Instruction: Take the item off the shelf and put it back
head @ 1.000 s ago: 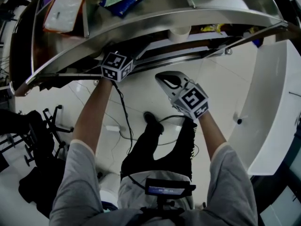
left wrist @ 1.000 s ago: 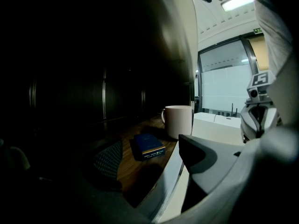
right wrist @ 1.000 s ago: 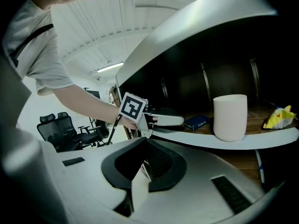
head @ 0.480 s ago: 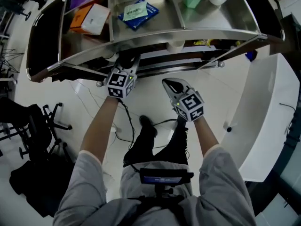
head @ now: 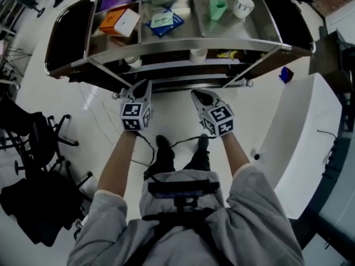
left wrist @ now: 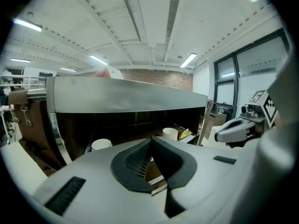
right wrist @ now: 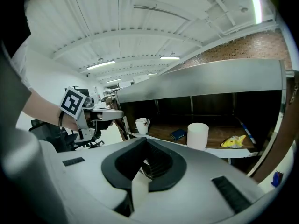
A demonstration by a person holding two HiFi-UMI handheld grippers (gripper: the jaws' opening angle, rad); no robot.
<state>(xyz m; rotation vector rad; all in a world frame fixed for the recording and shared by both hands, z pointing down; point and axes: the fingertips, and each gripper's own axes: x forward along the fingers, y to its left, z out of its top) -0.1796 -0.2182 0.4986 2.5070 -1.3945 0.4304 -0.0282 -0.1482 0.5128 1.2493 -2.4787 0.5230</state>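
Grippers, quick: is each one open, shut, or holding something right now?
Left gripper: shut, nothing between its jaws.
Right gripper: shut, nothing between its jaws.

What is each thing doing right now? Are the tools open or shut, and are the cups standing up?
left tool: shut, nothing in it
right tool: shut, nothing in it
green cup: standing upright
white mug: standing upright
white cup: standing upright
yellow wrapper: crumpled, lying down
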